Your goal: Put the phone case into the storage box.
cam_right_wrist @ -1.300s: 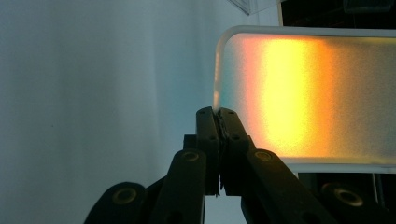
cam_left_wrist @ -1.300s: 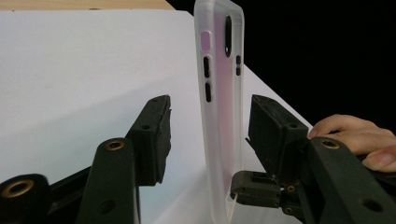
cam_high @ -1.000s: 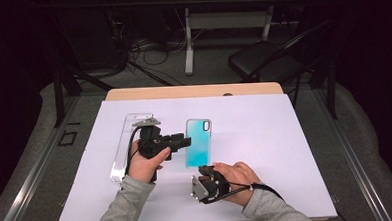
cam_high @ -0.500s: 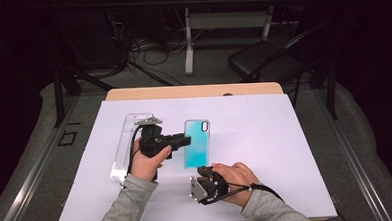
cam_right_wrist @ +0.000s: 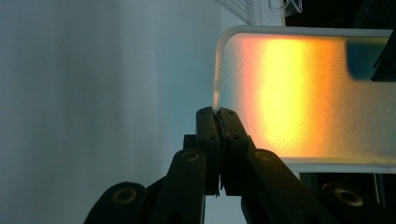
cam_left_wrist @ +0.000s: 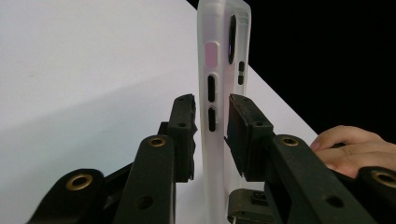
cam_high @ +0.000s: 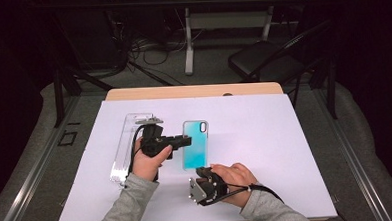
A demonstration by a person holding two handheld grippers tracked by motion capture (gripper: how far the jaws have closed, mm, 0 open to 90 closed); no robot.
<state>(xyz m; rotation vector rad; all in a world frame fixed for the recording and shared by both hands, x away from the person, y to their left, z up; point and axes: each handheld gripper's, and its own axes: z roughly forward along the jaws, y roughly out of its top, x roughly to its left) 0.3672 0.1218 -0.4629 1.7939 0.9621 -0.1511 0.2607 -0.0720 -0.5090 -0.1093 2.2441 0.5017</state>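
— So, from the high view: the phone case (cam_high: 194, 144), teal, sits mid-mat on the white table cover (cam_high: 296, 151). The left gripper (cam_high: 184, 140) reaches its left edge; a clear plastic box (cam_high: 130, 146) lies just left of that hand.

— And the right gripper (cam_high: 201, 176)?

— Near the case's near end, by the bottom corner.

— Left gripper view?

— The case (cam_left_wrist: 223, 93) stands edge-on between the jaws, button cutouts facing the camera. Pads flank it on both sides; I can't tell whether they press or merely straddle. The other hand (cam_left_wrist: 355, 149) shows at right.

— Right gripper view?

— Jaws clenched together, nothing visible between them, tips just at the case's (cam_right_wrist: 303, 93) rounded corner; it glows orange here.

— Progress?

— Early, I'd judge. The edge is bracketed, but the case is neither clearly lifted nor moved anywhere. Whatever handling follows is all left to do.
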